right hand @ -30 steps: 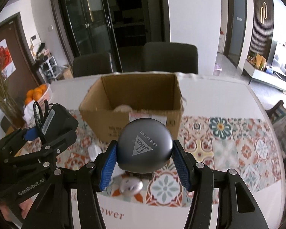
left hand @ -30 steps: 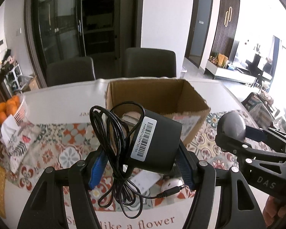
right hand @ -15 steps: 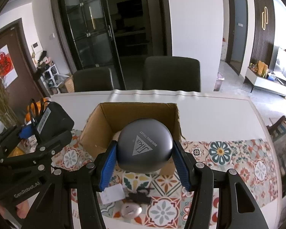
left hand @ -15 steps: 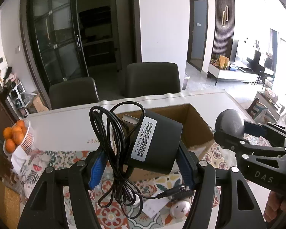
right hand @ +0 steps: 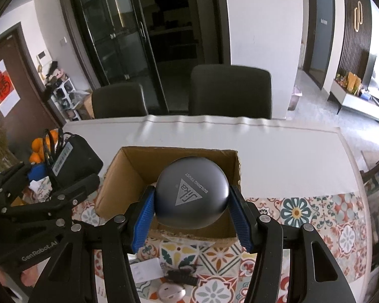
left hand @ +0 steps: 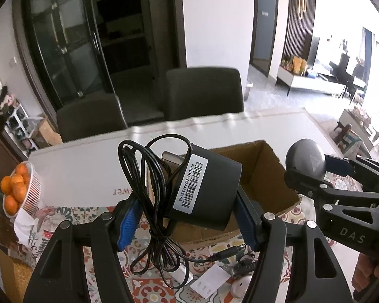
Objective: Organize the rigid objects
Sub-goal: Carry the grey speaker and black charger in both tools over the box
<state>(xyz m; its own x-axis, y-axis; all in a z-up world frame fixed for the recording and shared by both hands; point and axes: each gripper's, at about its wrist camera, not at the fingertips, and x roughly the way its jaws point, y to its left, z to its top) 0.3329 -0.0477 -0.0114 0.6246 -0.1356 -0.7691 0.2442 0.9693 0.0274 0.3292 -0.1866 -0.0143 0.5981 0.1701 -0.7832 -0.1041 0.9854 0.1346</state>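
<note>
The table (right hand: 278, 151), white toward its far edge and covered by a patterned tile cloth along its near edge, carries 1 open cardboard box (right hand: 128, 174) at about mid-width. The left gripper (left hand: 187, 217) is closed on a black power adapter (left hand: 209, 189), whose coiled cable (left hand: 149, 197) hangs loose below the blue pads, its plug dangling above the cloth. The adapter is held in the air at the box's near-left side, not yet over the opening. The right gripper (right hand: 192, 217) is clamped on a grey round case (right hand: 192, 192), held above the box's near wall and partly over the opening. On the cloth in front of the box lie 3 small items: a white card (right hand: 145, 270), a dark clip-like piece (right hand: 182, 277) and a white oval object (right hand: 170, 291). Judgement: the step in hand is depositing both held items in the box. To do it well, each gripper should be carried fully past the near wall and lowered before releasing. The trailing cable should clear the rim first, as it may snag there.
</note>
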